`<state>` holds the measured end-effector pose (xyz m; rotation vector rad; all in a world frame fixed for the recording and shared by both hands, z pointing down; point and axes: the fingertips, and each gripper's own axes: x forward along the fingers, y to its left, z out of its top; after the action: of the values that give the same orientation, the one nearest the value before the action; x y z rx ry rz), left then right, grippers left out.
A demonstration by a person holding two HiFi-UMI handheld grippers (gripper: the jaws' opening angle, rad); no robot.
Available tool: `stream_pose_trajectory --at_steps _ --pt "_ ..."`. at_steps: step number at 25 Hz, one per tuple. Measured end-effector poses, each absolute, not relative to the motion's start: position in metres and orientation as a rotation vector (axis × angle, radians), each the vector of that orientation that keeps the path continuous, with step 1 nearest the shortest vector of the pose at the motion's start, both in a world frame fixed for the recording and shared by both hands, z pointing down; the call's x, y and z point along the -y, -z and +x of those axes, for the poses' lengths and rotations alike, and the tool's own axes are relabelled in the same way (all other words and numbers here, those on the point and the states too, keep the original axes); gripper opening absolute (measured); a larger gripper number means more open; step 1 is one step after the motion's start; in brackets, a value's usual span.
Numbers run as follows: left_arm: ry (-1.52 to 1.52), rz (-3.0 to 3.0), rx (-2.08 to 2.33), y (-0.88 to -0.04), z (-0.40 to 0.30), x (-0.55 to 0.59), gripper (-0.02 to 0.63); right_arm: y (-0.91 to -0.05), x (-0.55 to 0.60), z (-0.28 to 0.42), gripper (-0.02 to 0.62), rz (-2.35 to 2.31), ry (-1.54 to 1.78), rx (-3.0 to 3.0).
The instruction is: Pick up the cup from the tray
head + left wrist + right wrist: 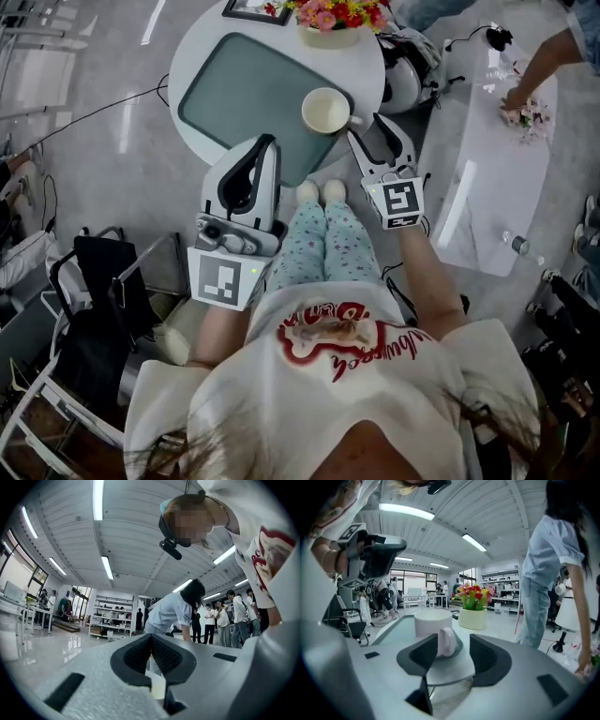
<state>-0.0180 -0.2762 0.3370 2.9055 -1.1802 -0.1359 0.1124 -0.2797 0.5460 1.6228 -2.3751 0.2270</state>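
A cream cup point(325, 111) stands on the right corner of a grey-green tray point(244, 94) on a round white table point(192, 56). My right gripper point(365, 126) sits just right of the cup, open. In the right gripper view the cup point(432, 623) stands on the tray point(398, 627) with its handle point(446, 641) turned towards me. The handle lies just ahead of the right gripper point(453, 651), and the pads do not touch it. My left gripper point(265, 141) is held at the table's near edge, tilted upward, jaws shut and empty. The left gripper point(151, 637) faces the ceiling.
A flower pot point(330, 23) and a picture frame point(255, 11) stand at the table's far side, behind the cup. A long white table point(487, 178) with a person's hand on it is to the right. Black chairs point(94, 281) stand at the left. Several people stand around.
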Motion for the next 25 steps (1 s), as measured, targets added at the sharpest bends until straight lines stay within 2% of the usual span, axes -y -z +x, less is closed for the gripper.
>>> stream_pose_trajectory --at_steps 5,12,20,25 --pt "0.086 2.911 1.202 -0.353 -0.026 0.273 0.014 -0.556 0.3 0.116 0.193 1.69 -0.182 2.343" --pt "0.06 2.867 1.203 -0.361 -0.027 0.276 0.014 -0.557 0.322 0.111 0.066 1.772 -0.147 2.295" --pt "0.047 2.886 1.21 -0.367 -0.028 0.283 0.014 -0.544 0.338 0.116 0.046 1.842 -0.293 2.352" --pt "0.053 2.879 1.213 -0.356 -0.024 0.287 0.014 -0.506 0.34 0.128 0.046 1.923 -0.382 2.317"
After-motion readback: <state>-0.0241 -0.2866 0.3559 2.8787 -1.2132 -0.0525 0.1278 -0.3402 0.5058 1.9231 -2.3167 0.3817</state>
